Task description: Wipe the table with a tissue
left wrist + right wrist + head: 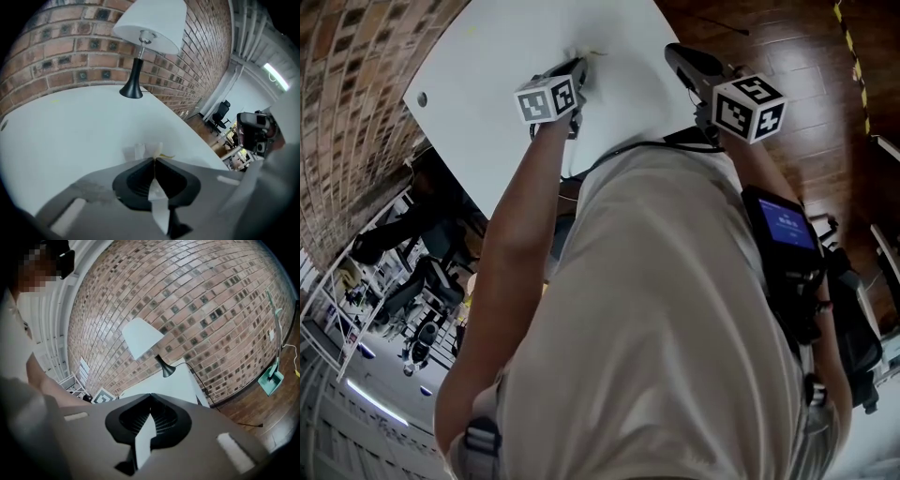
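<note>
The white tissue (149, 152) is a small crumpled piece pinched at the tips of my left gripper (154, 159), which is shut on it and holds it against the white table (70, 126). In the head view, the left gripper (579, 70) reaches over the table's near part (506, 56). My right gripper (675, 53) hovers at the table's right edge, over the wooden floor. In its own view the right gripper (151, 395) is shut with nothing between its fingers, and it points at the table (180, 383) from a distance.
A lamp with a black base and white shade (140, 51) stands at the table's far end by the brick wall (70, 51); the lamp (145, 341) also shows in the right gripper view. Office chairs (219, 112) stand beyond the table. A turquoise dustpan (271, 378) leans against the wall.
</note>
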`<action>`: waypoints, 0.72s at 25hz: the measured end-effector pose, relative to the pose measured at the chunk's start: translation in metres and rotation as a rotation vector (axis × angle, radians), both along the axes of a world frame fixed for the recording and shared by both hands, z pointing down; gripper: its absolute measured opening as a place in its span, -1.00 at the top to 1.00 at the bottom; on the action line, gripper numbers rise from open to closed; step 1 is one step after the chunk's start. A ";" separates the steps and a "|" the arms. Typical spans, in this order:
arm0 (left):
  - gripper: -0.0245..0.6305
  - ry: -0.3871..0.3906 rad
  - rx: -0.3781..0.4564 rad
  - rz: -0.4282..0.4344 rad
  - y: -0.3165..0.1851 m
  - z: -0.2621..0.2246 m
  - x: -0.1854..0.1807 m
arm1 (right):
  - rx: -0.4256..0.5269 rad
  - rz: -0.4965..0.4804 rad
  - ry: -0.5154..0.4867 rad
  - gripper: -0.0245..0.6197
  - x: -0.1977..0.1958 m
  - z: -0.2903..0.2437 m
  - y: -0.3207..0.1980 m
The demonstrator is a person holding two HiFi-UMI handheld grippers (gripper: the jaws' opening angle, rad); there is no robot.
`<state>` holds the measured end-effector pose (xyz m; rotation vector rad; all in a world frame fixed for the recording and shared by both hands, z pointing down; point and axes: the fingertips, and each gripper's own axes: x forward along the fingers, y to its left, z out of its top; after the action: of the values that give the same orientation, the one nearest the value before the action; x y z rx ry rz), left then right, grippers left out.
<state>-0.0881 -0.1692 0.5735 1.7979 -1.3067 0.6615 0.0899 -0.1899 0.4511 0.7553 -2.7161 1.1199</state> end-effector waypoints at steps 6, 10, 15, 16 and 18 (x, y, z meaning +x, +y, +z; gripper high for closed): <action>0.86 0.070 0.039 -0.052 0.044 -0.014 0.005 | 0.005 -0.025 -0.002 0.90 -0.005 -0.002 0.003; 0.86 0.083 0.037 -0.087 0.049 -0.015 0.006 | 0.014 -0.047 0.011 0.90 -0.004 -0.009 0.002; 0.86 0.037 0.104 -0.048 0.025 -0.025 -0.020 | 0.040 -0.045 0.001 0.90 -0.024 -0.008 0.000; 0.86 0.023 0.113 -0.051 0.021 -0.028 -0.022 | 0.044 -0.053 -0.003 0.90 -0.026 -0.009 0.001; 0.85 0.013 0.114 -0.066 0.016 -0.027 -0.015 | 0.045 -0.066 0.006 0.90 -0.021 -0.011 0.003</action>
<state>-0.1034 -0.1536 0.5461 1.8379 -1.4135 0.5482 0.0692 -0.1869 0.4405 0.6690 -2.7482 1.0444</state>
